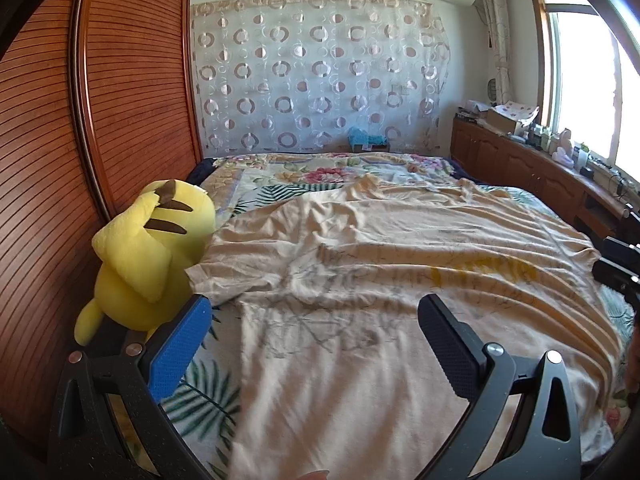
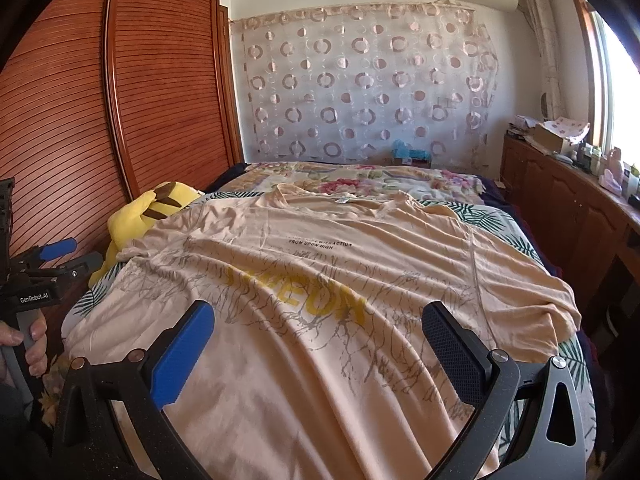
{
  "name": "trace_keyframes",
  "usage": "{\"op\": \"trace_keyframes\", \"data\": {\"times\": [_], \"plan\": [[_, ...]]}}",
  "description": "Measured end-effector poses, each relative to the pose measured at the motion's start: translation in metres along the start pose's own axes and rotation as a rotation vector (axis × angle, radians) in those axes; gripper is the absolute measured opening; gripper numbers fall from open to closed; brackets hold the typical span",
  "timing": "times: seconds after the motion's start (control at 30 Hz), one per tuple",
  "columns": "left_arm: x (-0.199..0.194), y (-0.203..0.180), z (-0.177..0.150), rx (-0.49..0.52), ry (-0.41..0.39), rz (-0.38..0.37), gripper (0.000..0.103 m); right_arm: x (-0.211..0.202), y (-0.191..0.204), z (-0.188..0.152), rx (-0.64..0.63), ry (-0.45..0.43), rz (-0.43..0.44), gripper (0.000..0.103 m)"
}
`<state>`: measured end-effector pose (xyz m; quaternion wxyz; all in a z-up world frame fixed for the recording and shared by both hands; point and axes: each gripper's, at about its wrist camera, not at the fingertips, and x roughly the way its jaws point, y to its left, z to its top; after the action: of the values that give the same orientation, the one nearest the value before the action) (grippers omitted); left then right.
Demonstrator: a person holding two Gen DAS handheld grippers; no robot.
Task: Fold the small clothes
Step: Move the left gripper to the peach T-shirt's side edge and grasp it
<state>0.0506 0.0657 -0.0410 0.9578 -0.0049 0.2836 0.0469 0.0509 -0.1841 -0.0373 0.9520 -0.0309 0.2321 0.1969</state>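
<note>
A peach T-shirt [image 2: 320,280] with grey line print and yellow lettering lies spread flat on the bed, collar toward the far wall, hem toward me. In the left wrist view the same T-shirt [image 1: 380,280] fills the middle. My left gripper [image 1: 314,312] hovers open above the shirt's lower left part, nothing between its blue and black fingers. My right gripper [image 2: 318,320] is open too, above the shirt's lower middle, holding nothing. The left gripper [image 2: 60,256] also shows at the left edge of the right wrist view, a hand [image 2: 28,344] around its handle.
A yellow plush toy [image 1: 148,256] sits at the bed's left edge beside the shirt's sleeve, against a brown slatted wardrobe [image 1: 100,120]. The floral bedspread [image 1: 320,172] extends to a curtained wall. A wooden cabinet [image 2: 568,208] with clutter runs along the right under the window.
</note>
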Motion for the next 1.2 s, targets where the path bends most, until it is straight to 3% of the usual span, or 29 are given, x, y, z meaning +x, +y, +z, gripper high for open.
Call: {"op": "trace_keyframes", "data": {"times": [0.17, 0.43, 0.63, 0.73, 0.9, 1.07, 1.2], "plan": [[0.023, 0.030, 0.007, -0.023, 0.036, 0.048, 0.103, 0.026, -0.009, 0.014, -0.015, 0.039, 0.041, 0.102], [0.052, 0.066, 0.015, -0.055, 0.106, 0.065, 0.103, 0.064, -0.019, 0.034, -0.051, 0.122, 0.098, 0.102], [0.082, 0.104, 0.021, -0.125, 0.174, 0.021, 0.102, 0.089, -0.027, 0.050, -0.083, 0.171, 0.142, 0.102], [0.098, 0.120, 0.026, -0.172, 0.199, -0.022, 0.094, 0.105, -0.030, 0.059, -0.102, 0.193, 0.154, 0.102], [0.131, 0.141, 0.028, -0.284, 0.276, -0.076, 0.072, 0.133, -0.034, 0.076, -0.095, 0.232, 0.185, 0.102], [0.160, 0.149, 0.020, -0.311, 0.375, -0.074, 0.064, 0.151, -0.031, 0.084, -0.125, 0.248, 0.193, 0.102], [0.165, 0.148, 0.016, -0.301, 0.402, -0.100, 0.052, 0.165, -0.032, 0.085, -0.125, 0.265, 0.185, 0.102]]}}
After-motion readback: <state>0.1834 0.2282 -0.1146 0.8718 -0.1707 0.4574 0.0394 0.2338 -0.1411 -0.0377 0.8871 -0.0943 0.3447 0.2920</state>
